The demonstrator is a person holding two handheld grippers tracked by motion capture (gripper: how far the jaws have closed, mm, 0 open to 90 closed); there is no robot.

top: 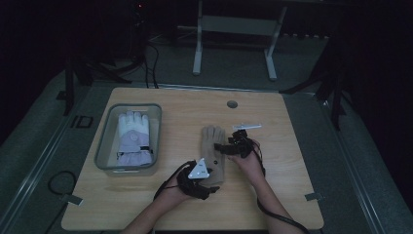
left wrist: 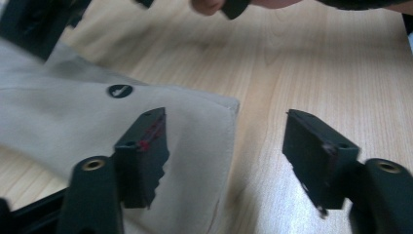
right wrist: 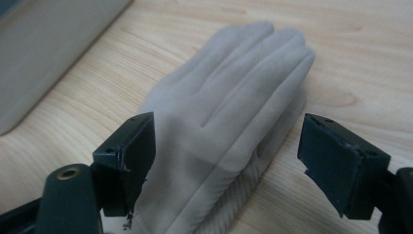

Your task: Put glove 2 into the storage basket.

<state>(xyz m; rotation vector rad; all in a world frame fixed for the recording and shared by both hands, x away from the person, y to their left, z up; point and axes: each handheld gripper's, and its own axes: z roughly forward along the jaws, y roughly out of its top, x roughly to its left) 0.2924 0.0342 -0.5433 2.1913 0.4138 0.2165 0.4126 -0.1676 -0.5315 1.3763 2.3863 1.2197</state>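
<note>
I see the beige glove (top: 213,153) lying flat on the wooden table (top: 272,195), just to the right of the grey bin (top: 104,141), fingers pointing away from me. A white glove (top: 134,137) lies inside that bin.

My left gripper (left wrist: 226,146) sits at the glove's cuff end, on the near side; its jaws stand apart, one over the cuff fabric, the other over bare wood beside the cuff's corner, pressing nothing. A small dark round logo patch (left wrist: 120,90) shows on the cuff.

My right gripper (right wrist: 226,161) is at the glove's right edge, jaws wide, straddling the palm area without pinching it.
</note>
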